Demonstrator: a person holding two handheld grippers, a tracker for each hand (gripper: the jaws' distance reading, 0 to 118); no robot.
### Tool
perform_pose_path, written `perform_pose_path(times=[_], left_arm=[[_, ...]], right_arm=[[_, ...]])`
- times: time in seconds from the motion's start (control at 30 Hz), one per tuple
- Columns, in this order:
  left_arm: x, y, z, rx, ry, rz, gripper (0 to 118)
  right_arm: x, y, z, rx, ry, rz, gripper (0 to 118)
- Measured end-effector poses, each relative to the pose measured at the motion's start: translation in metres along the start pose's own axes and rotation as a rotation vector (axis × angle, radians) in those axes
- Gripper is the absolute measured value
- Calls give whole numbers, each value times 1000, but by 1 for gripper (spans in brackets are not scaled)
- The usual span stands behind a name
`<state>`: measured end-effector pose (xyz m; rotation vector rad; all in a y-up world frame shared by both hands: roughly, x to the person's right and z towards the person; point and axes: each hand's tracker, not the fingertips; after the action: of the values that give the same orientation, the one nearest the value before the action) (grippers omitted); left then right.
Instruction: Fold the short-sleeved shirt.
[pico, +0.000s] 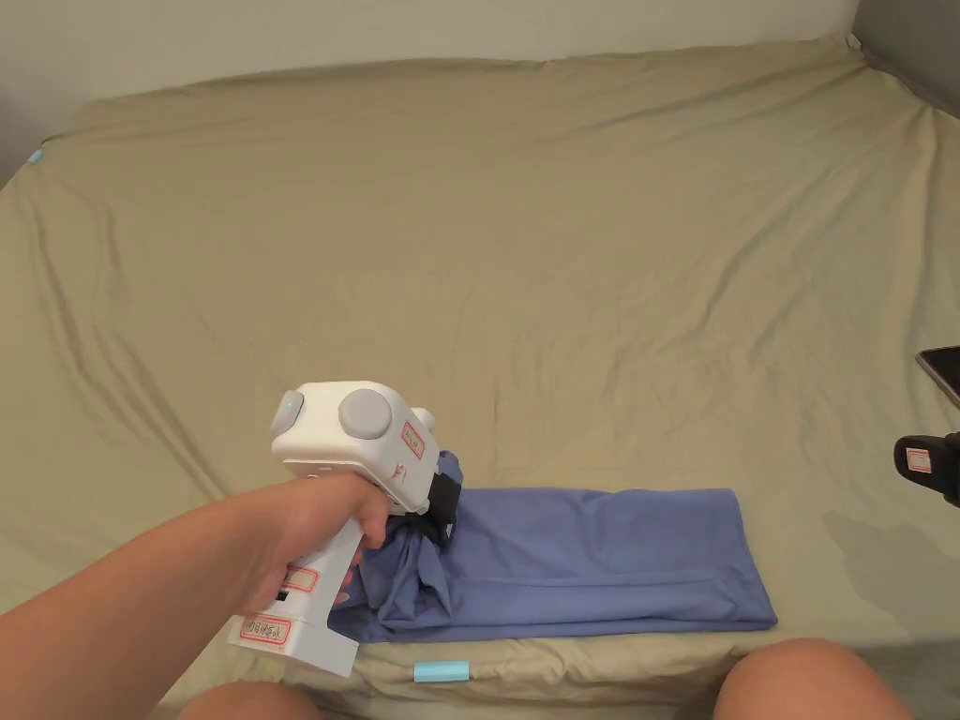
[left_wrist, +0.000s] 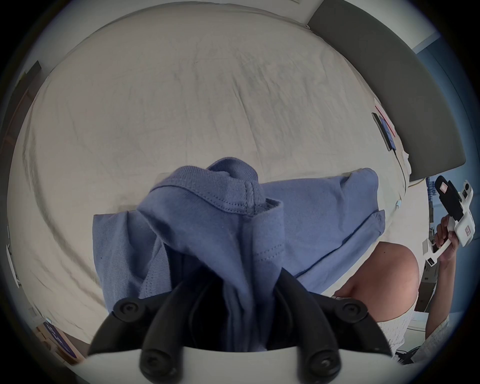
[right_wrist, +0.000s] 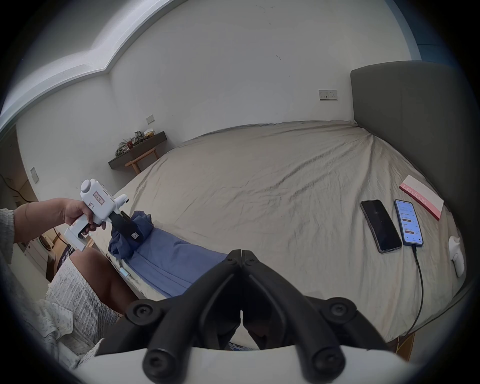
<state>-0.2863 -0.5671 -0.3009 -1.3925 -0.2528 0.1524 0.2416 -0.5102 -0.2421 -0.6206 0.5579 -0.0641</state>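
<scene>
Gripping the bunched end of the blue shirt (pico: 600, 553) lying on the bed (pico: 525, 234) with left tongs (pico: 441, 511), right tongs (right_wrist: 242, 253) closed empty, risking uneven fold if cloth is slipping.

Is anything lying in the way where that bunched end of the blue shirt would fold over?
Nothing visible. The left gripper grips the shirt end; the rest lies bare. The two phones lie far off on the bed.
</scene>
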Motion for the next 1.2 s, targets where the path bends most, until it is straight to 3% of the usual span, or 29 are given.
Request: perform_pose_path(times=[0.07, 0.1, 0.13, 0.17, 0.2, 0.37, 0.5, 0.57, 0.6, 0.63, 0.67, 0.77, 0.83, 1.2], left_arm=[[1, -1, 3, 19, -17, -16, 28], [2, -1, 5, 25, -28, -16, 38], [2, -1, 8, 26, -49, -8, 59], [3, 0, 11, 29, -80, -6, 70], [4, 0, 16, 37, -104, -17, 74], [4, 0, 46, 98, -148, -37, 75], [-17, -4, 79, 155, -278, -46, 75], [-36, -12, 91, 171, -363, -38, 67], [-45, -17, 96, 173, -393, -20, 52], [-55, -23, 100, 196, -393, -14, 18], [-66, -27, 101, 212, -396, -7, 0], [-106, -38, 94, 176, -588, 74, 0], [-126, -44, 84, 150, -641, 119, 0], [-132, -38, 16, -26, -535, 184, 0]], right_arm=[[1, 0, 1, 1, 0, 1, 0], [2, 0, 1, 3, 1, 2, 0], [2, 1, 1, 4, 0, 2, 0], [3, 1, 2, 4, -1, 1, 0], [3, 1, 2, 5, -1, 0, 0], [6, 2, 6, 8, -2, 2, 0], [9, 5, 10, 16, -3, 0, 0], [9, 7, 12, 22, -3, 1, 0], [8, 7, 13, 25, -1, -1, 0], [8, 8, 13, 28, 0, -4, 0], [8, 8, 13, 30, 0, -6, 0], [8, 9, 12, 29, 1, -4, 0], [7, 9, 9, 20, -2, 1, 0], [17, 3, -19, -12, 2, -15, 0]])
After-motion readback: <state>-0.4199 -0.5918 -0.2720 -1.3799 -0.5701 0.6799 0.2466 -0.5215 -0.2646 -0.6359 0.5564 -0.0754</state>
